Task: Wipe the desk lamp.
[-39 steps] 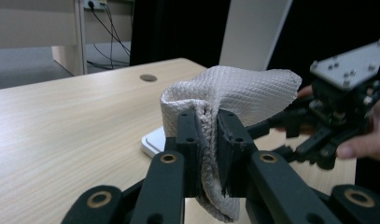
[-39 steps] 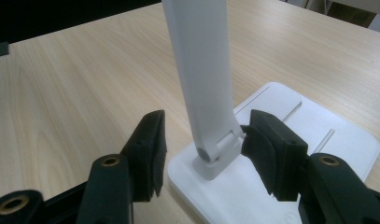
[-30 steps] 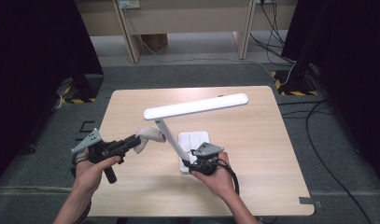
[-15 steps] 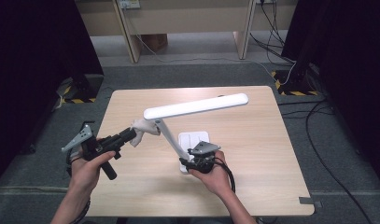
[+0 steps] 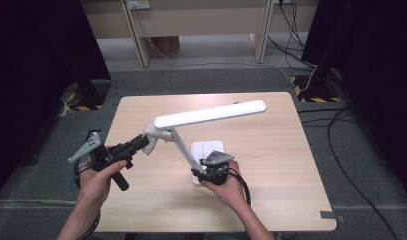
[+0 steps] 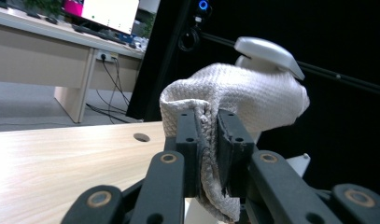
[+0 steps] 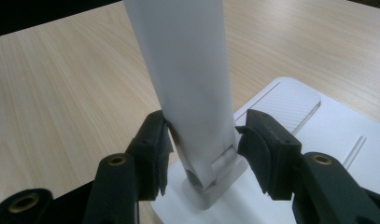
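A white desk lamp stands on the wooden table [image 5: 286, 165], with its long head [image 5: 211, 115] level above its flat base [image 5: 211, 148]. My left gripper [image 5: 141, 141] is shut on a white cloth [image 5: 152, 140] that lies against the lamp's upper joint. In the left gripper view the cloth [image 6: 239, 98] bulges above the left gripper [image 6: 207, 140], below the lamp head [image 6: 264, 49]. My right gripper [image 5: 201, 172] sits at the foot of the slanted lamp arm [image 5: 183, 147]. Its jaws have just been closing, and in the right gripper view both pads of the right gripper [image 7: 201, 135] touch the lamp arm [image 7: 192, 70] above the base [image 7: 318, 130].
A small round hole [image 6: 141, 137] marks the tabletop. Dark partitions [image 5: 36, 75] flank the table, and cables [image 5: 341, 145] trail over the floor at the right. Wooden desk legs [image 5: 141, 35] stand at the back.
My left hand has shifted a little to the left and turned slightly, cloth still at the lamp's joint. The lamp and the right hand stand where they were.
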`<act>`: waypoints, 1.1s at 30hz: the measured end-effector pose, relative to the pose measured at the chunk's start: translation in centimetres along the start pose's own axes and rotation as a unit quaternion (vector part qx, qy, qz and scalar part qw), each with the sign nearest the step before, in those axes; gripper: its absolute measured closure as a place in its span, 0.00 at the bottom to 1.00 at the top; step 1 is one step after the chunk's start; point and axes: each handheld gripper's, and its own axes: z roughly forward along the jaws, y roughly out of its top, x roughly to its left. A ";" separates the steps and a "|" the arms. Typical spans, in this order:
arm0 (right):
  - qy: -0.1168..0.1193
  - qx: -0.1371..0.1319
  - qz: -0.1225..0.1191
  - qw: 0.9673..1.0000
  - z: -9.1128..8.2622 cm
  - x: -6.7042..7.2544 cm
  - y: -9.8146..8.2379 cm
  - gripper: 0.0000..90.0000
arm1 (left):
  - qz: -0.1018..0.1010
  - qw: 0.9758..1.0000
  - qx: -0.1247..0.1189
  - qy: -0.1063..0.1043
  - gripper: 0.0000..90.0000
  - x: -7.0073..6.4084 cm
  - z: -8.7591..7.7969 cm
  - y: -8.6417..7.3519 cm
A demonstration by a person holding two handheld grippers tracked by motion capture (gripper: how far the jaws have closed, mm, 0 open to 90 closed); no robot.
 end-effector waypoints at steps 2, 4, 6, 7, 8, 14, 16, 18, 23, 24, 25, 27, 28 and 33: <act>0.001 0.000 -0.001 1.000 0.1 0.0 -0.1 0.58 | 0.002 1.000 0.007 -0.007 0.88 -0.3 0.4 -0.3; 0.000 0.003 -0.001 1.000 0.2 0.0 -0.2 0.59 | 0.005 1.000 0.009 -0.013 0.88 -0.5 0.7 -0.4; 0.001 0.005 -0.005 1.000 0.3 0.0 -0.2 0.60 | 0.008 1.000 0.013 -0.018 0.88 -0.7 1.0 -0.5; 0.000 0.006 -0.007 1.000 0.3 0.0 -0.3 0.61 | 0.010 1.000 0.015 -0.020 0.88 -0.7 1.2 -0.6; 0.001 0.007 -0.007 1.000 0.3 0.0 -0.3 0.61 | 0.012 1.000 0.019 -0.022 0.88 -0.8 1.3 -0.6; 0.002 0.008 -0.013 1.000 0.5 0.0 -0.5 0.62 | 0.017 0.999 0.032 -0.027 0.88 -1.0 2.0 -1.1; 0.002 0.007 -0.014 1.000 0.5 0.0 -0.5 0.63 | 0.016 0.999 0.033 -0.028 0.88 -1.1 2.2 -1.2; 0.002 0.009 -0.011 1.000 0.5 0.0 -0.6 0.63 | 0.020 0.999 0.036 -0.030 0.88 -1.2 2.5 -1.3; 0.001 0.010 -0.017 1.000 0.5 0.0 -0.6 0.63 | 0.029 0.998 0.043 -0.031 0.88 -1.5 3.0 -1.5; 0.001 0.010 -0.017 1.000 0.5 0.0 -0.6 0.63 | 0.032 0.998 0.044 -0.029 0.88 -1.5 3.1 -1.5; 0.001 0.010 -0.017 1.000 0.5 0.0 -0.6 0.63 | 0.034 0.998 0.045 -0.029 0.88 -1.5 3.2 -1.6; 0.000 0.010 -0.017 1.000 0.5 0.0 -0.6 0.63 | 0.036 0.998 0.048 -0.030 0.89 -1.6 3.3 -1.7; 0.000 0.011 -0.017 1.000 0.5 0.0 -0.7 0.63 | 0.037 0.997 0.051 -0.031 0.89 -1.6 3.4 -1.8; 0.000 0.013 -0.016 1.000 0.5 0.0 -0.9 0.63 | 0.041 0.997 0.063 -0.029 0.89 -1.6 3.8 -2.3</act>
